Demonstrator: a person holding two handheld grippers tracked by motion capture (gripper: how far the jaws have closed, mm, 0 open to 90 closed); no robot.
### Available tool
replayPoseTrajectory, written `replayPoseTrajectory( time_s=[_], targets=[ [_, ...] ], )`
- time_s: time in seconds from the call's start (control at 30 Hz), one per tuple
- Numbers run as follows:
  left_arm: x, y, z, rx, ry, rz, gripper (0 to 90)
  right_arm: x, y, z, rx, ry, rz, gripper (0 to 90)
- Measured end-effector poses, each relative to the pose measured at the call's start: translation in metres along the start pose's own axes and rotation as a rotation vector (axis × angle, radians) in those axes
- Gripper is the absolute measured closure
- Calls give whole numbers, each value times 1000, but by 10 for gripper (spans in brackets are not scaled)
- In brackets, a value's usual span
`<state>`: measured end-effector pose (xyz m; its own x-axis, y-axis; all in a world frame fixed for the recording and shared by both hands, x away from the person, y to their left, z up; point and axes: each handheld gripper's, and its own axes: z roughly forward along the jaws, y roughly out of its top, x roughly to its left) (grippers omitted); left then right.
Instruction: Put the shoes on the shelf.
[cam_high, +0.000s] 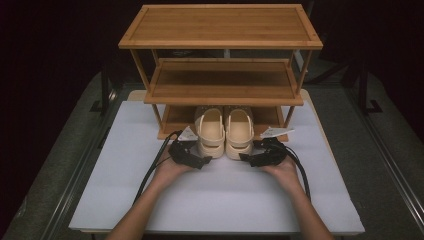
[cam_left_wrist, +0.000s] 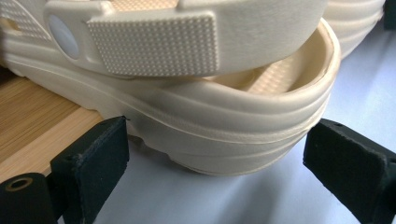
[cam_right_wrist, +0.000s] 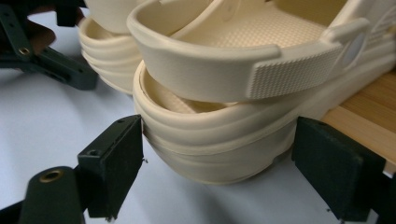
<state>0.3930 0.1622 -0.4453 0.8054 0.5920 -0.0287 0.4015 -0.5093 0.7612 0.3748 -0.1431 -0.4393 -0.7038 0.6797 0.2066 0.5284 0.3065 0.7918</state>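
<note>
Two cream clogs stand side by side on the bottom shelf of a bamboo rack (cam_high: 220, 26), heels poking out over the white table top (cam_high: 225, 200). My left gripper (cam_high: 206, 161) reaches in from the left. Its black pads (cam_left_wrist: 93, 158) sit against both sides of the left clog's (cam_high: 210, 131) heel (cam_left_wrist: 224, 135). From the right, my right gripper (cam_high: 245, 158) does the same at the right clog (cam_high: 239, 131). Its pads (cam_right_wrist: 116, 158) press on both sides of that heel (cam_right_wrist: 215, 144). The left gripper (cam_right_wrist: 65, 70) lies beside the other heel in the right gripper view.
The rack has three slatted shelves; the two upper ones are bare. Its bottom shelf edge (cam_left_wrist: 28, 116) lies just under the clogs' soles. White tags (cam_high: 276, 132) lie by the rack's feet. Cables trail back from both grippers along the forearms. Dark floor surrounds the table.
</note>
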Motion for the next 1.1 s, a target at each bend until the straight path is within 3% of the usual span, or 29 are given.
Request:
replayPoseTrajectory(
  time_s=[0.07,0.37,0.57,1.0,1.1],
  targets=[
    [0,0,1,-4,4,-9,65,1,1,2,1,-20,-8,161],
    [5,1,-1,2,11,-15,79,-2,6,8,1,-18,-7,166],
    [21,10,1,49,26,-1,79,-8,16,21,0,-22,-5,166],
    [52,28,19,75,61,-12,78,-24,39,44,0,-77,8,172],
    [55,31,23,78,78,-33,77,-26,43,48,2,-95,7,172]
  ],
)
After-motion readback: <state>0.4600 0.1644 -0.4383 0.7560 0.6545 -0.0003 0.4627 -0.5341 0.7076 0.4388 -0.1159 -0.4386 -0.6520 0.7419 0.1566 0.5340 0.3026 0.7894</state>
